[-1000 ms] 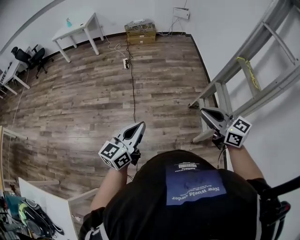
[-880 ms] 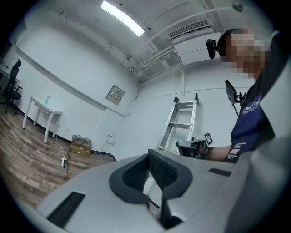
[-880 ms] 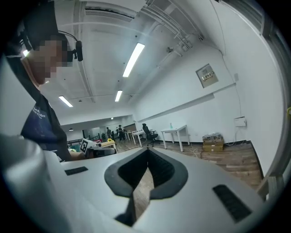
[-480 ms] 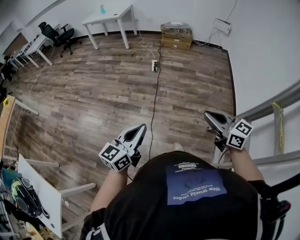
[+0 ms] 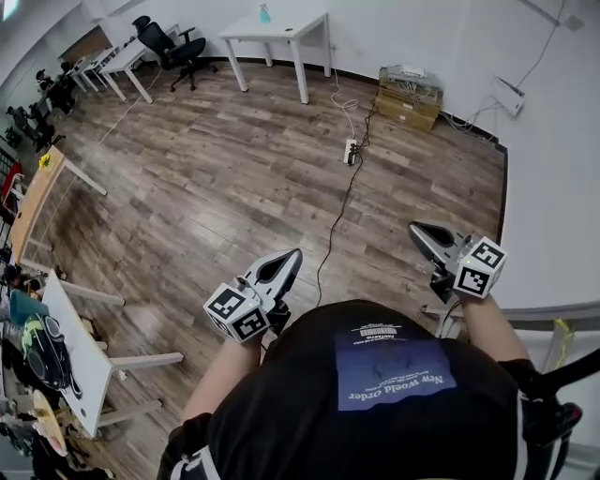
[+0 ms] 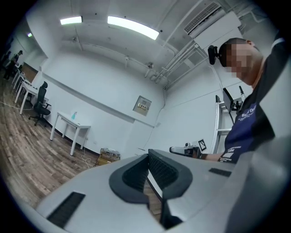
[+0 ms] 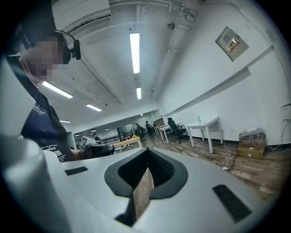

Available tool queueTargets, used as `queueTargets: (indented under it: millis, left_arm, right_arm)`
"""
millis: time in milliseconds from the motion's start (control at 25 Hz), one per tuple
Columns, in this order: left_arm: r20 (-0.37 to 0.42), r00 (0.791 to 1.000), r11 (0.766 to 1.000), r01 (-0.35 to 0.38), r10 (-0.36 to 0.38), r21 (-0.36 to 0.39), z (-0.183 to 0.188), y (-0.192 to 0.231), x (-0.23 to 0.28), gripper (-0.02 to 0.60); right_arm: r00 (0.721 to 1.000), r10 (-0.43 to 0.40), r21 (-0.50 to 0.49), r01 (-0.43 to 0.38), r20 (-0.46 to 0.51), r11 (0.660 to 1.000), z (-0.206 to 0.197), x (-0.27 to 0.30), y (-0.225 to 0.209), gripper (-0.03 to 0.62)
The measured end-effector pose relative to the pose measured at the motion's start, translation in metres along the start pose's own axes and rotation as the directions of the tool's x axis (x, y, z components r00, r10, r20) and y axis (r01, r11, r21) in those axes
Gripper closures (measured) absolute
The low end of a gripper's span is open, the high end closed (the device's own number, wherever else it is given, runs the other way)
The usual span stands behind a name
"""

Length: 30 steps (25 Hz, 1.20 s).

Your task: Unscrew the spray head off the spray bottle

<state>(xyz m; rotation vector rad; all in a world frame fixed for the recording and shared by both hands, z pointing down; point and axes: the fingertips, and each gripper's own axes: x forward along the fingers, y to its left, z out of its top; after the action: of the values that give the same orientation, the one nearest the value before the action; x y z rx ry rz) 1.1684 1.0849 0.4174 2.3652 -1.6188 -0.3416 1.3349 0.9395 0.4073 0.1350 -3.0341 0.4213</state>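
Observation:
A small blue spray bottle (image 5: 263, 13) stands on a white table (image 5: 281, 26) by the far wall, well away from both grippers; it also shows as a tiny bottle (image 6: 74, 116) in the left gripper view and as a bottle (image 7: 198, 119) in the right gripper view. My left gripper (image 5: 292, 255) is held at waist height over the wooden floor, jaws shut with nothing in them. My right gripper (image 5: 415, 230) is likewise shut and empty. In their own views the left gripper (image 6: 148, 157) and right gripper (image 7: 146, 152) show closed pads.
A power strip (image 5: 351, 151) with a black cable runs across the floor. A box of gear (image 5: 411, 94) sits by the wall. An office chair (image 5: 164, 42) and more desks stand at the back left. A cluttered white table (image 5: 80, 342) is at my left.
The view has swung left: the white table with the bottle slid toward the top centre and the ladder at the right left the frame. Both grippers stayed shut in front of the body.

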Motion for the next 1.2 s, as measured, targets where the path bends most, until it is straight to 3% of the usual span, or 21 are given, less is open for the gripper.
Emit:
queueTargets:
  millis: [280,600,800,920,1000,1200]
  left_arm:
    - [0.043,0.994,0.995,-0.098,0.098,0.004,0.018,0.044,-0.009,0.577]
    - [0.118,0.987,0.994,-0.104,0.105,-0.015,0.056,0.147,-0.033,0.577]
    - [0.105,0.985,0.990,-0.139,0.140,-0.015,0.088,0.235,-0.103,0.577]
    - [0.094,0.981,0.984,-0.176,0.171,0.039,0.114,0.279,-0.155,0.577]
    - [0.107,0.973,0.976,-0.211,0.204,0.056,0.130,0.311,-0.186,0.577]
    - [0.152,0.944,0.954,-0.298,0.293,0.016,0.151,0.369,-0.246,0.577]
  right_arm:
    - [0.996,0.080,0.013,-0.079,-0.027,0.997,0.003,0.062,-0.028,0.597]
    - [0.992,0.107,-0.025,-0.109,-0.073,0.994,0.016,0.176,-0.028,0.597]
    - [0.989,0.140,-0.004,-0.141,-0.051,0.990,0.022,0.298,0.012,0.597]
    - [0.978,0.194,-0.006,-0.195,-0.071,0.981,0.018,0.374,0.048,0.597]
    - [0.972,0.224,-0.001,-0.224,-0.076,0.975,0.018,0.422,0.066,0.597]
    - [0.937,0.322,-0.027,-0.328,-0.136,0.944,0.010,0.507,0.106,0.597]
